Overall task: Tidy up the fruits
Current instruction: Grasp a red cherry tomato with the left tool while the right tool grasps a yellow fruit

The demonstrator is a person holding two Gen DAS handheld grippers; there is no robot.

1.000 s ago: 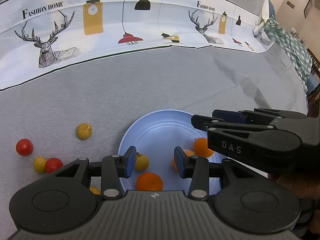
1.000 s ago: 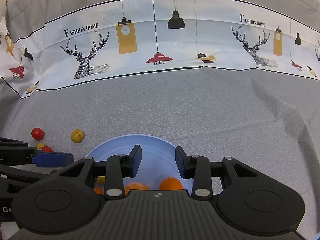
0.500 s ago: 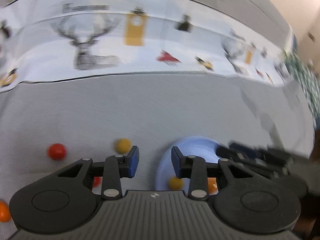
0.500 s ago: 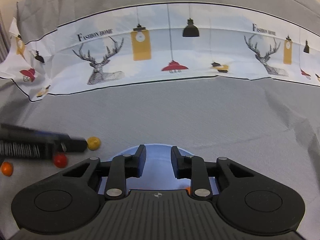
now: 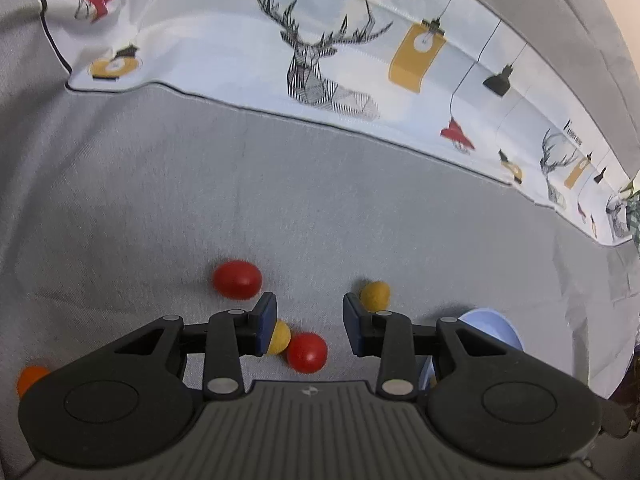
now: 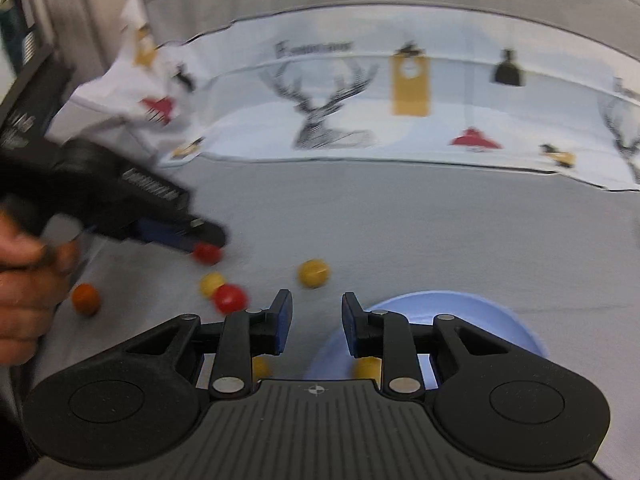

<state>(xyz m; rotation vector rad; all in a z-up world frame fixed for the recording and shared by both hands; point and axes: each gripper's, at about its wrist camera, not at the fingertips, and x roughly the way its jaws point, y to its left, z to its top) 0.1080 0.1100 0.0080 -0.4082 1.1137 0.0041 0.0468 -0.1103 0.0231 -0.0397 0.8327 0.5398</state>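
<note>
Both tongs have swung away from the blue bowl (image 6: 520, 320) toward the loose fruit. The left gripper (image 5: 306, 320) is narrowed with nothing between its fingers, over 2 red tomatoes (image 5: 307, 352) – next pickup, probably. The right gripper (image 6: 316, 322) is nearly together, empty.

L gripper (image 5: 306, 326) empty, red fruit (image 5: 307, 352) below

Bare grey cloth (image 5: 280, 200) ahead, loose fruits (image 5: 307, 352) and blue bowl (image 6: 480, 312) crowding the near side
</note>
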